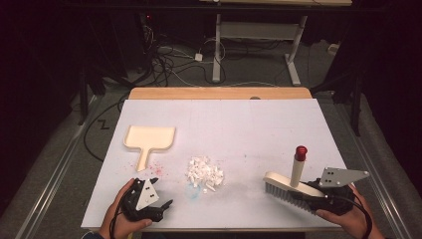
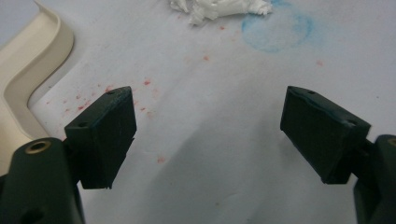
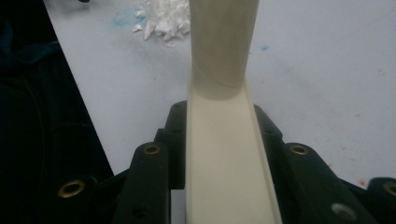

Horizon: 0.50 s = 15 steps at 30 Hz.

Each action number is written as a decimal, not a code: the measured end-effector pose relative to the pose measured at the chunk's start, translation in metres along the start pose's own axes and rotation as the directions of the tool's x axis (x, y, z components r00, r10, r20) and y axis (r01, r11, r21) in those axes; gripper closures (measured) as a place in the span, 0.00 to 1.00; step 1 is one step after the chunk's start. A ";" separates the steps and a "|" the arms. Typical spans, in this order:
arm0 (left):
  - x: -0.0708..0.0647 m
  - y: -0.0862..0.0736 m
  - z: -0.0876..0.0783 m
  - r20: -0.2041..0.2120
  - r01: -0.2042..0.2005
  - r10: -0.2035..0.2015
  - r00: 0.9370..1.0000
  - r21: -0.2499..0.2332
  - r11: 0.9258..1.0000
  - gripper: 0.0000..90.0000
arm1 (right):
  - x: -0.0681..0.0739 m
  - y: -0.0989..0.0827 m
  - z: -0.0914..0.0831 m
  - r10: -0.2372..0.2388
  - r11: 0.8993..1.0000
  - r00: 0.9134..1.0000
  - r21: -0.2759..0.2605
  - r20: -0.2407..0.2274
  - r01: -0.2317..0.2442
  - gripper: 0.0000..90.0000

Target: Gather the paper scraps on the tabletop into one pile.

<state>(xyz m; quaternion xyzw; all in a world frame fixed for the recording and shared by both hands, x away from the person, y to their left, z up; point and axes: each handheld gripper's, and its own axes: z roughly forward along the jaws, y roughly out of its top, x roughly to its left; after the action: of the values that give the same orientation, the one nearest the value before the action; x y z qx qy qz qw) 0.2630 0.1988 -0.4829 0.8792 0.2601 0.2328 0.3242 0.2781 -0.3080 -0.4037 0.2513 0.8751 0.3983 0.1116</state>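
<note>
Between right tongs, smooth cream brush

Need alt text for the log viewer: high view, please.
Over a white table, a person's right gripper clamps a cream brush with a red-capped handle, bristles down. The left gripper is open, holding nothing. A pile of white scraps lies mid-table, with a cream dustpan to its left.

A white sheet is covering the bench, showing red specks and a faint blue ring. Beyond it, cables are lying tangled on the floor beside a white frame's legs.
</note>
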 end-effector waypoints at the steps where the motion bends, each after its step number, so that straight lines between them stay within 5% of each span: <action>1: 0.000 0.000 0.000 0.001 0.001 -0.001 1.000 -0.002 1.000 0.19 | -0.003 -0.001 0.001 0.009 1.000 1.000 0.006 -0.010 -0.009 0.76; 3: 0.001 0.000 0.000 0.001 0.002 -0.002 1.000 -0.002 1.000 0.19 | -0.008 -0.002 0.004 0.009 0.999 1.000 0.032 -0.010 -0.009 0.76; 7: 0.000 0.000 0.000 0.005 0.000 0.000 1.000 0.000 1.000 0.19 | -0.022 -0.003 0.007 -0.023 0.998 0.996 0.061 0.083 0.018 0.74; 15: -0.001 0.001 0.002 0.010 -0.006 0.006 1.000 0.006 1.000 0.19 | -0.052 0.001 0.010 -0.026 0.995 0.995 0.096 0.092 0.018 0.70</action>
<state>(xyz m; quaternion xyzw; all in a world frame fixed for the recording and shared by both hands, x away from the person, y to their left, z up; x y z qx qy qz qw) 0.2632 0.1969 -0.4839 0.8822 0.2566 0.2286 0.3220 0.3263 -0.3286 -0.4095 0.2649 0.8896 0.3430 0.1445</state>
